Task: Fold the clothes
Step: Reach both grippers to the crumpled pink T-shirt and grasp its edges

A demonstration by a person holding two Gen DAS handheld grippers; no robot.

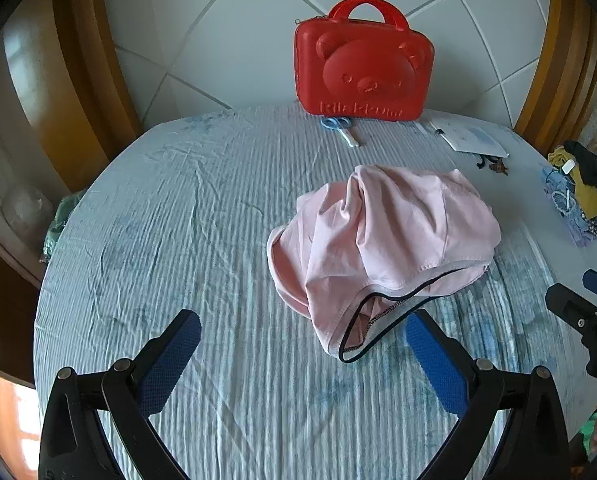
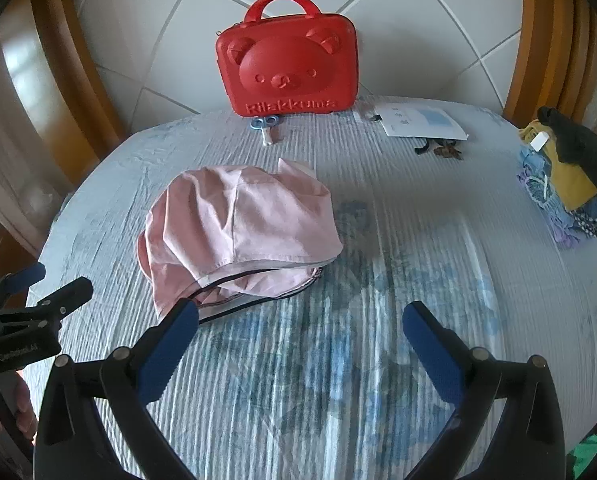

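Red bear case (image 2: pixel 285 65) (upright) behind scissors (image 2: pixel 267 125), beside papers (image 2: pixel 422 121).

1. The red case (image 2: pixel 286 60) carries the raised word "Rilakkuma" along its lower front edge, under the moulded bear face (clear in the right wrist view; in the left wrist view the same lettering on the case (image 1: pixel 364 64) is only partly legible).
2. The left gripper (image 2: pixel 30 280), down and to the left of the red case in the right wrist view, has small white lettering on its black body, too blurred to read with certainty.
3. The white paper sheet (image 2: pixel 422 122), just right of the red case, shows small marks and a blue patch; none can be read.
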